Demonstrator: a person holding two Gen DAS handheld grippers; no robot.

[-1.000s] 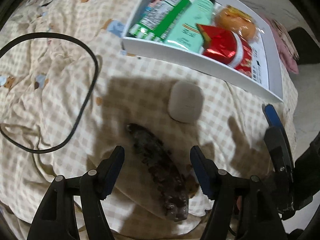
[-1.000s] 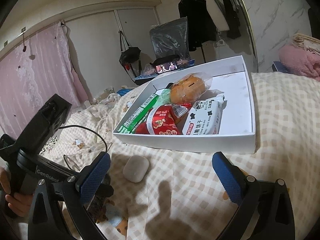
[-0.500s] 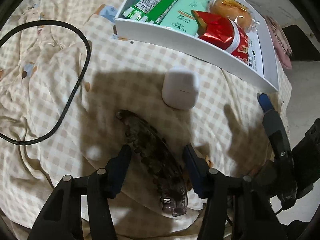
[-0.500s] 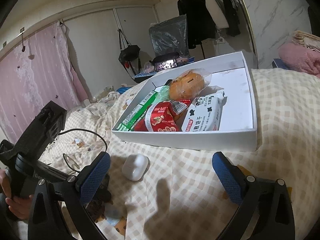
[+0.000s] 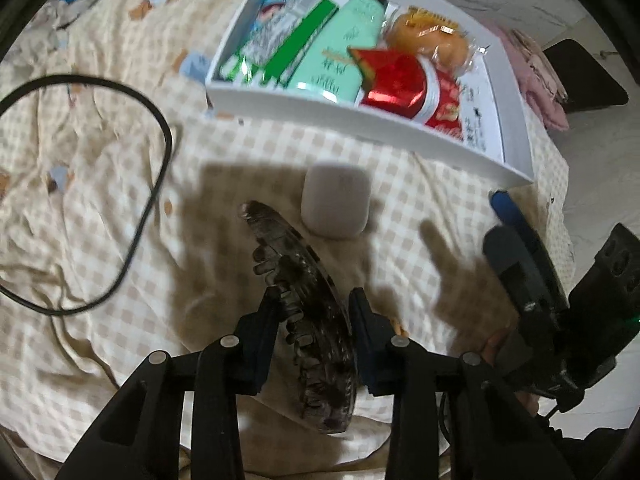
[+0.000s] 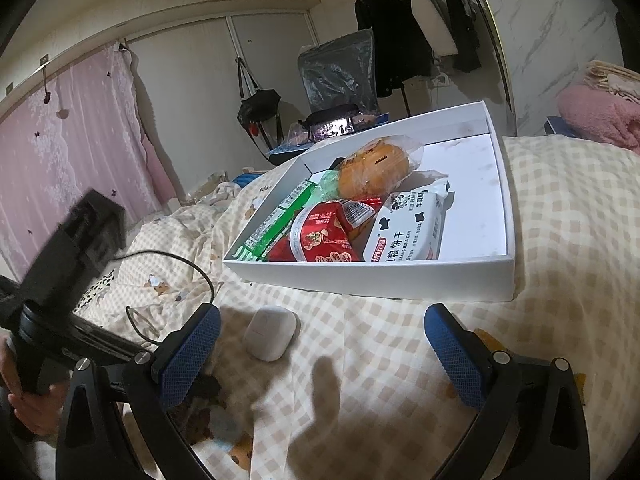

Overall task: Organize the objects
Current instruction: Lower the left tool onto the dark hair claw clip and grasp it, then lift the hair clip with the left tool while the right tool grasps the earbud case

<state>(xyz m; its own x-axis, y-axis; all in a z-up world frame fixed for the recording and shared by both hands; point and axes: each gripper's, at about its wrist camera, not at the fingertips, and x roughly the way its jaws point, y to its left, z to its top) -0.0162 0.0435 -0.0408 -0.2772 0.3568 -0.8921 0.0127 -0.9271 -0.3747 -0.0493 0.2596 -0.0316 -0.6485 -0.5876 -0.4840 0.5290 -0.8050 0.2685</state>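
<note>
My left gripper (image 5: 312, 300) is shut on a dark tortoiseshell hair claw clip (image 5: 304, 300) and holds it just above the checked bedspread. A white earbud case (image 5: 335, 206) lies just beyond the clip; it also shows in the right wrist view (image 6: 270, 332). A white box (image 5: 360, 120) behind it holds a green packet, a mint tube, a red snack bag and a wrapped bun. My right gripper (image 6: 320, 352) is open and empty, low over the bed in front of the box (image 6: 372, 280), with the case near its left finger. The clip is mostly hidden in the right wrist view.
A black cable (image 5: 156, 168) loops over the bedspread at the left. The bed edge drops off at the right, by the right gripper (image 5: 516, 236). Pink blankets (image 6: 596, 116) lie at the far right. A clothes rack (image 6: 404, 32) and curtains stand behind the bed.
My left gripper has closed its fingers on the hair clip and lifted it slightly off the bedspread. The right gripper has stayed open and barely moved.
</note>
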